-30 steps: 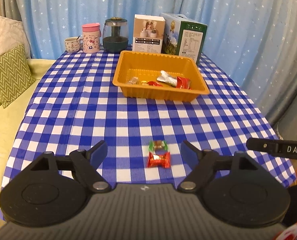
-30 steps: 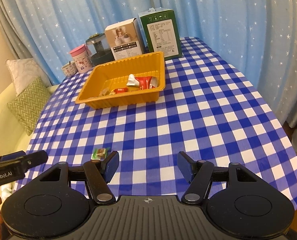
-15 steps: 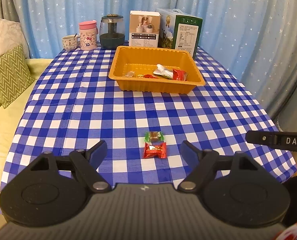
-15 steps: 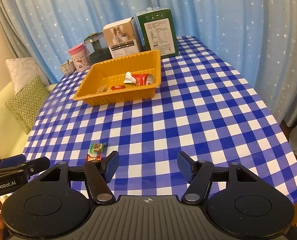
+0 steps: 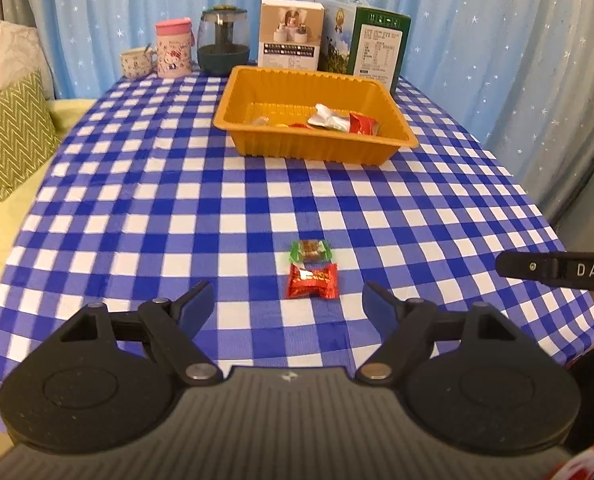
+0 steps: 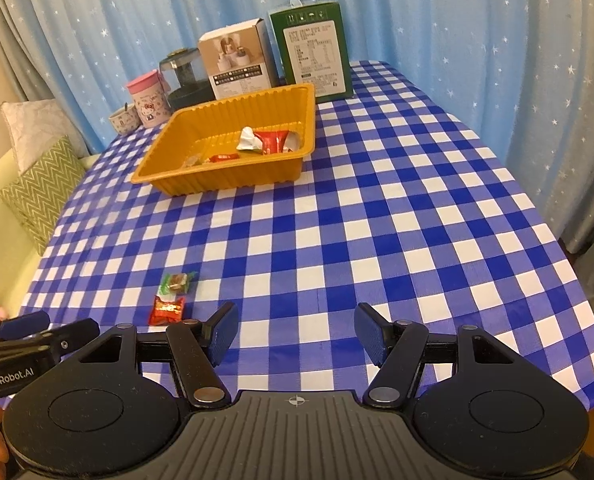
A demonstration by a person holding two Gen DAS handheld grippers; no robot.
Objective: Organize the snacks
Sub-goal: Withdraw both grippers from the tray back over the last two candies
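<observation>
Two wrapped sweets lie on the blue checked tablecloth: a red candy (image 5: 312, 280) (image 6: 168, 309) and a green-wrapped candy (image 5: 309, 250) (image 6: 176, 282) just beyond it. My left gripper (image 5: 287, 304) is open, and the red candy sits just ahead of the gap between its fingers, untouched. My right gripper (image 6: 295, 332) is open over bare cloth, with both candies off to its left. An orange tray (image 5: 241, 118) (image 6: 165, 178) farther back holds several wrapped snacks, among them a red-and-white packet (image 5: 343, 120) (image 6: 267, 140).
At the table's far end stand a small cup (image 5: 135, 63), a pink mug (image 5: 173, 54), a dark glass jar (image 5: 223, 42), a white box (image 5: 291, 32) and a green box (image 5: 377, 50). Cushions (image 5: 9, 136) lie on a sofa at left. Starred curtains hang behind.
In the left wrist view the candies and tray have slid up and away from the fingers. In the right wrist view the red candy has emerged from behind the left finger.
</observation>
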